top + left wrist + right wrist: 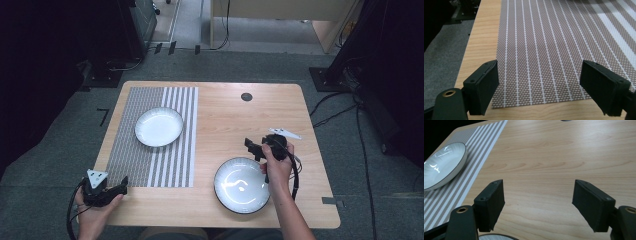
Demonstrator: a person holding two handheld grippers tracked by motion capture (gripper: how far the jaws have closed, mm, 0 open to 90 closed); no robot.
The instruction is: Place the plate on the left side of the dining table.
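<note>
Two white bowls with dark rims are on the wooden table (225, 115). One bowl (159, 126) (441, 165) rests on the striped placemat (155, 135) (549, 50) (466, 177) at the left. The other bowl (242, 184) (496, 237) sits on bare wood near the front edge. My right gripper (250, 146) (537, 205) hovers just beyond that near bowl's far rim, jaws open with only table between them. At the front left corner, my left gripper (122, 184) (539, 86) is open over the placemat's near edge, holding nothing.
A small dark round grommet (246, 97) is set in the table near its far edge. Grey carpet with cables, black stands and a wooden desk (280, 20) surrounds the table.
</note>
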